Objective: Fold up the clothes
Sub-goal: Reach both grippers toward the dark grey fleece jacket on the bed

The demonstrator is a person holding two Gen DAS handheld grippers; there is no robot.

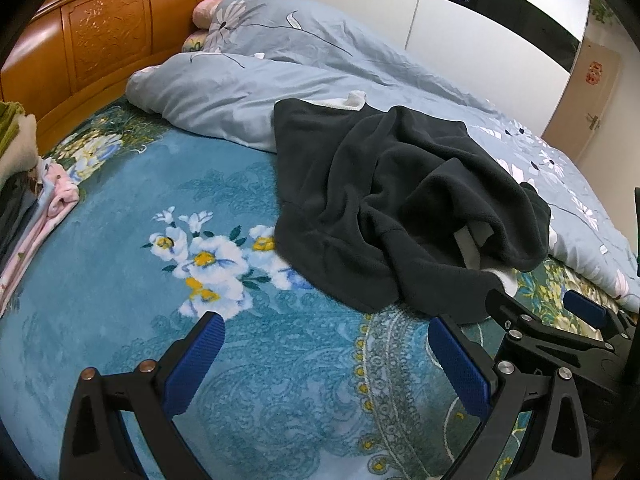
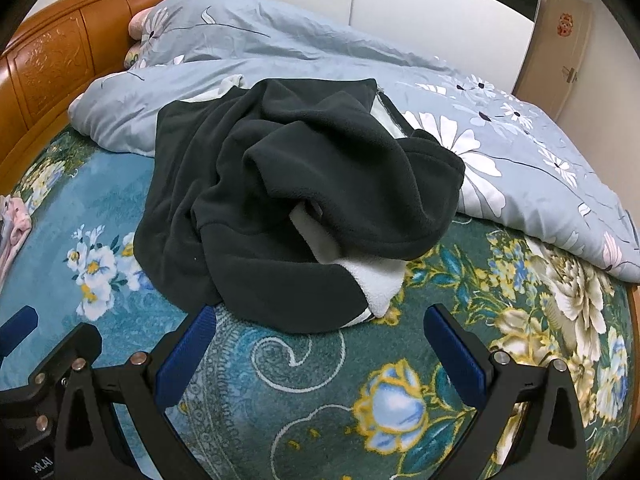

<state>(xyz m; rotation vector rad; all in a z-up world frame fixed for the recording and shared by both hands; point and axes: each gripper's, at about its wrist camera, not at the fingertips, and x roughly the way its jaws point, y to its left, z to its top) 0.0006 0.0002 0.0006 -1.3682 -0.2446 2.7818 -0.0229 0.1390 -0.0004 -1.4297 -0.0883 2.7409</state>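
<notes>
Right wrist: fleece [image 2: 288,200] beyond spread claw [image 2: 320,344].

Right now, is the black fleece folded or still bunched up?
Bunched: the black fleece lies in a crumpled heap, white lining showing. Both grippers open, clear of it.

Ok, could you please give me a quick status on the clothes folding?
Left gripper open, right gripper open, both empty. Black fleece crumpled on bed, unfolded. Its far edge overlaps the quilt.
</notes>
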